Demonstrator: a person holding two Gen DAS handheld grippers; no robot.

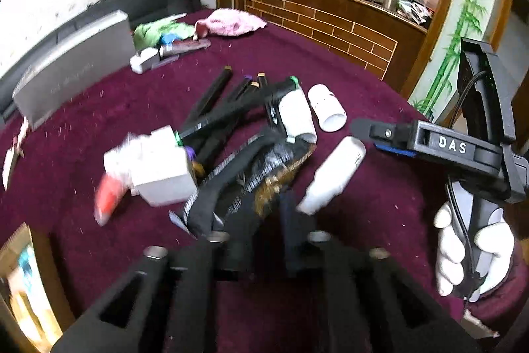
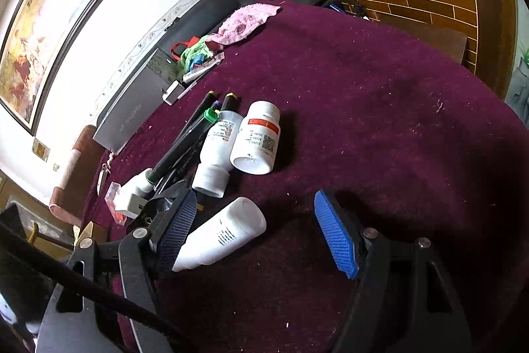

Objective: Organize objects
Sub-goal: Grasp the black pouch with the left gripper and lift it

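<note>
Bottles (image 2: pixel 254 138) beside black markers (image 2: pixel 185 141)

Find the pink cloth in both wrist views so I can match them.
Left wrist: pink cloth top centre, at the table's far edge.
Right wrist: pink cloth upper centre-left, at the far edge.
Shared landmark: the green cloth lies just left of it.

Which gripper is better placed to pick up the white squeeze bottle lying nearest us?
Right. The right gripper is open, the squeeze bottle beside its left pad. The left gripper sits over the black pouch.
</note>
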